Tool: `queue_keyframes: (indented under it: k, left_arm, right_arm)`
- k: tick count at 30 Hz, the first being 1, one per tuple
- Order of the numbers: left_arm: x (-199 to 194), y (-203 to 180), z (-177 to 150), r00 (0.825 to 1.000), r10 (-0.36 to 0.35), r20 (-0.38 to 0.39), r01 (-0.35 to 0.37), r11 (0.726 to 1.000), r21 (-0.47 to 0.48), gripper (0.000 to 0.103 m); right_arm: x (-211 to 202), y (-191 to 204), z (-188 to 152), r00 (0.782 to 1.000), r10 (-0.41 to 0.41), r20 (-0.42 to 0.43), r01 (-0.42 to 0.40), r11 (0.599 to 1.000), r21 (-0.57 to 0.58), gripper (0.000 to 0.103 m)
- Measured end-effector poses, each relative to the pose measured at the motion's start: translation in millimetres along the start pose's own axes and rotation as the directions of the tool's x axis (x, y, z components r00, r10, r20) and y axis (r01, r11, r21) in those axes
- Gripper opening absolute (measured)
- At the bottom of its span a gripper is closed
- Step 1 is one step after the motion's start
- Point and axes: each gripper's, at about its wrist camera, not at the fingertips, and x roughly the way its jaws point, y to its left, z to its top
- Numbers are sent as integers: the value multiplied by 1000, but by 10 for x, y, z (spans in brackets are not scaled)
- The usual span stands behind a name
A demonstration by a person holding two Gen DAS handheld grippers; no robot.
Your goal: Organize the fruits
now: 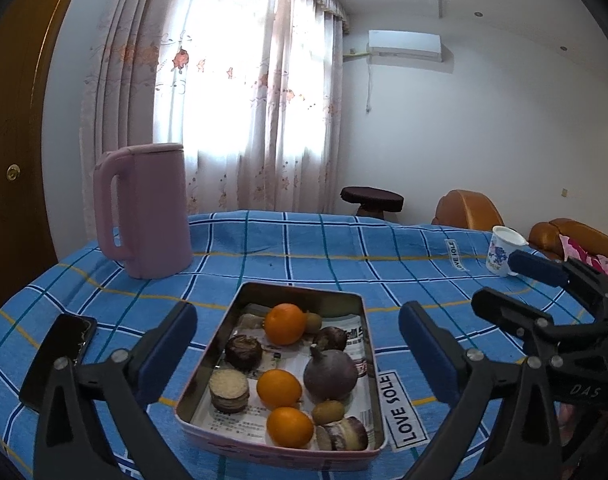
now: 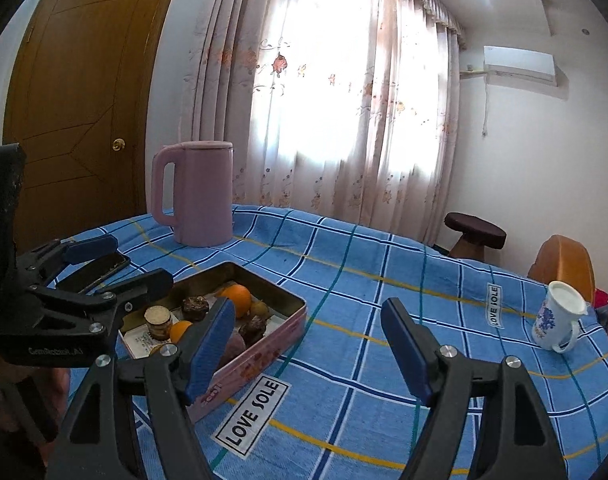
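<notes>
Left gripper: jaws spread wide, holding nothing, hovering over tin, framing it, likely lined up for reach into it. Right gripper: also gaping, empty, above bare cloth right of tin, clear of left's path.

Fruits all inside tin on paper liner: three oranges, kiwis, purple bulb, dark round pieces. Mixed together, not grouped by kind. Fits either fruits gathered into tin, or sorting to come.

Kettle, phone, cup stand apart.

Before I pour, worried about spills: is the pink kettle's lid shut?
Shut. The pink kettle stands upright on the tablecloth with its lid seated flat on the rim.
</notes>
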Motion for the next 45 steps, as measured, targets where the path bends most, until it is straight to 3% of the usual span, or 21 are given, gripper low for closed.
queue_keyframes:
  k: [18, 33, 38, 45]
  left_arm:
    - [-52, -88, 29, 1000, -7, 6, 7, 1000, 16, 103]
    - [-26, -140, 38, 1000, 29, -6, -29, 1000, 7, 103]
    - [-34, -142, 60, 998, 64, 10, -64, 998, 0, 103]
    - [-99, -86, 62, 998, 41, 40, -40, 999, -23, 103]
  right_arm:
    - [-29, 12, -34, 1000, -17, -4, 17, 1000, 0, 77]
    - [-79, -44, -130, 999, -44, -2, 44, 999, -1, 77]
    - [-73, -52, -170, 999, -46, -8, 46, 999, -3, 77]
    - [-33, -23, -211, 999, -47, -19, 46, 999, -9, 77]
